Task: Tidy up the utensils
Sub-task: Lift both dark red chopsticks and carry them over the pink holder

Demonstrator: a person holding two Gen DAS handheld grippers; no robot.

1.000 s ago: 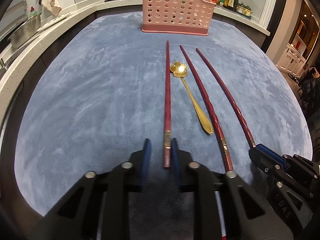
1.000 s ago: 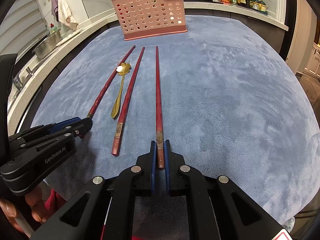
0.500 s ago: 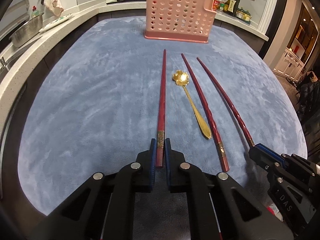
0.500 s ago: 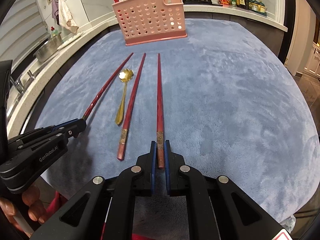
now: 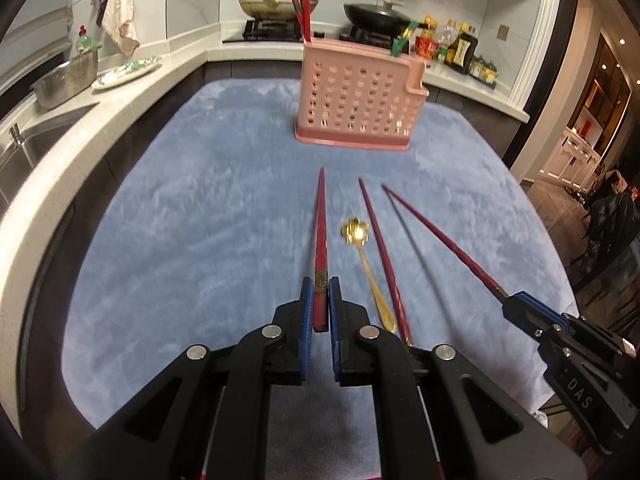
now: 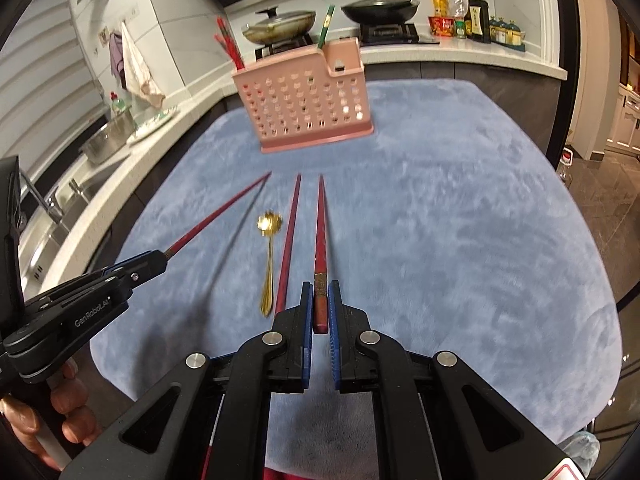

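Note:
My left gripper is shut on the thick end of a red chopstick, which hangs above the blue mat. My right gripper is shut on a second red chopstick, also raised. Each shows in the other's view: the right gripper at the right edge, the left gripper at the left. A third red chopstick and a gold spoon lie on the mat between them. The pink perforated holder stands at the mat's far end with red chopsticks and a green-handled utensil in it.
A white counter curves round the mat's left side, with a sink, a metal bowl and a plate on it. Behind the holder are a stove with pans and bottles. A person's hand holds the left gripper.
The left gripper's jaws closed on the chopstick that lay between them. Both grippers then rose, lifting their chopsticks off the mat; the holder and stove now show higher and fuller.

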